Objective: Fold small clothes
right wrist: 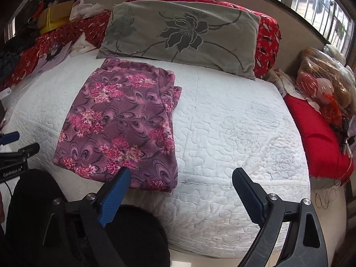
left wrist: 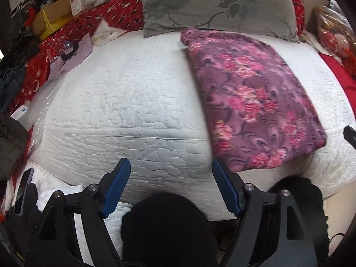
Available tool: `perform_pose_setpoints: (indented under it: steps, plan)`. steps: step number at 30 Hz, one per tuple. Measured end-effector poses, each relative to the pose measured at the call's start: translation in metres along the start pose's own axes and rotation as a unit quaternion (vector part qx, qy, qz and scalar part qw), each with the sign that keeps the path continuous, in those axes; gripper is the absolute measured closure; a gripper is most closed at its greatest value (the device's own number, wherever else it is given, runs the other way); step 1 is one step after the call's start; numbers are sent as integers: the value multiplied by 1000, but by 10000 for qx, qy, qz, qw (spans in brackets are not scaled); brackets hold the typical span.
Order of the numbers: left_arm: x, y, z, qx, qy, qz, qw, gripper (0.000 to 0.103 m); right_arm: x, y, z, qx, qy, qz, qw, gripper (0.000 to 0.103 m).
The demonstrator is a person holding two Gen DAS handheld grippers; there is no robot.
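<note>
A purple garment with pink flowers (left wrist: 251, 98) lies folded into a flat rectangle on the white quilted bed (left wrist: 124, 102); it also shows in the right wrist view (right wrist: 120, 122). My left gripper (left wrist: 170, 166) is open and empty, above the bed's near edge, just left of the garment's near corner. My right gripper (right wrist: 181, 178) is open and empty, above the near edge, its left finger (right wrist: 115, 191) over the garment's near right corner. The left gripper also shows at the left edge of the right wrist view (right wrist: 11, 149).
A grey flower-print pillow (right wrist: 182, 33) lies at the head of the bed on a red patterned cover (right wrist: 267, 37). Boxes, clothes and papers (left wrist: 55, 17) are piled at the left. A red cushion and bagged items (right wrist: 320, 102) sit at the right. Dark knees (left wrist: 169, 229) are below the grippers.
</note>
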State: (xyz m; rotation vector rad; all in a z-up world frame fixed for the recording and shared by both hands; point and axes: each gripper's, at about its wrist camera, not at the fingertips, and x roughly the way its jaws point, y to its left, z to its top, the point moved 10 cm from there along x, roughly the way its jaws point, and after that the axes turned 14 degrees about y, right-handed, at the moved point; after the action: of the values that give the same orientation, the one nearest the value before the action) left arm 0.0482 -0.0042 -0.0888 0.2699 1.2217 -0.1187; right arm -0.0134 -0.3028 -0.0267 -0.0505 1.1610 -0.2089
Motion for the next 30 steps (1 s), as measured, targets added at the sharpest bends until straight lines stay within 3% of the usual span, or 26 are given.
perform_pose_setpoints:
  steps: [13,30]
  plan:
    - [-24,-26,-4,146,-346,-425,9984,27,-12,-9,-6,353,-129,233,9990,9]
    - [-51,-41,-10,302,-694,-544,9956,27,-26,-11,-17,279,-375,122,9988,9]
